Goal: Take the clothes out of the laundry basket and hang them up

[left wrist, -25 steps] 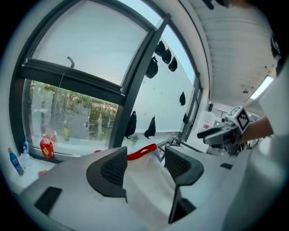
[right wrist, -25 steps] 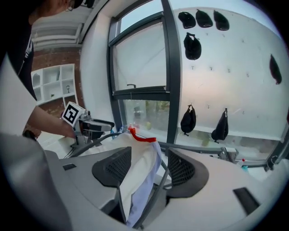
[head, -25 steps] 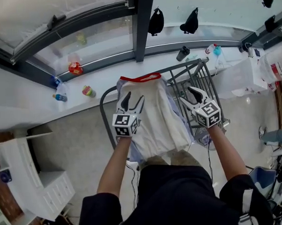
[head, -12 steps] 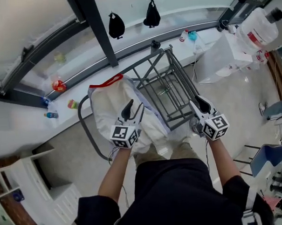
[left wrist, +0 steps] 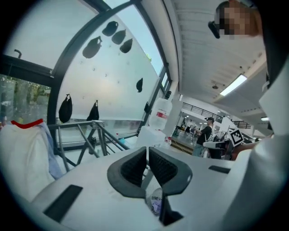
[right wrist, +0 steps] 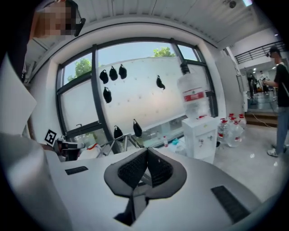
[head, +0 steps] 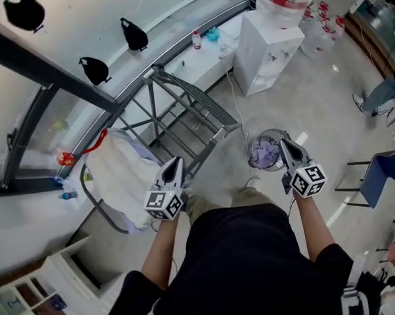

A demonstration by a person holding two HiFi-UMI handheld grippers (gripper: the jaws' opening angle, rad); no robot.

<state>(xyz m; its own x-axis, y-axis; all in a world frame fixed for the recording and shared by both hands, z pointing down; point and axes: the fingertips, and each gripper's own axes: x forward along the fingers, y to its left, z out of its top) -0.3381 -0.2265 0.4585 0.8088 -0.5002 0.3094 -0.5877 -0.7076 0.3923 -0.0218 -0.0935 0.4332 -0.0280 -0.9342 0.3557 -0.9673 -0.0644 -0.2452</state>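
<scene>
A white garment [head: 118, 174] on a red hanger [head: 94, 144] hangs over the left end of the grey drying rack [head: 182, 115]. The round laundry basket [head: 268, 150] with lilac clothes stands on the floor right of the rack. My left gripper [head: 174, 166] is by the garment's right edge, its jaws just closed to shut with nothing between them. My right gripper [head: 285, 144] hovers at the basket's right rim, also just closed to shut and empty. In the left gripper view the shut pads [left wrist: 135, 164] face the rack [left wrist: 86, 134], with the garment [left wrist: 25, 155] at left.
A white water dispenser [head: 268, 48] and spare bottles [head: 317, 23] stand beyond the basket. Black pouches [head: 134, 35] hang on the window. A blue chair [head: 383, 178] and a person's legs [head: 381, 94] are at right. White shelves [head: 40, 294] stand at lower left.
The view has swung right. Both grippers came off the white garment and went from open to shut. The laundry basket and water dispenser have come into view by the right gripper.
</scene>
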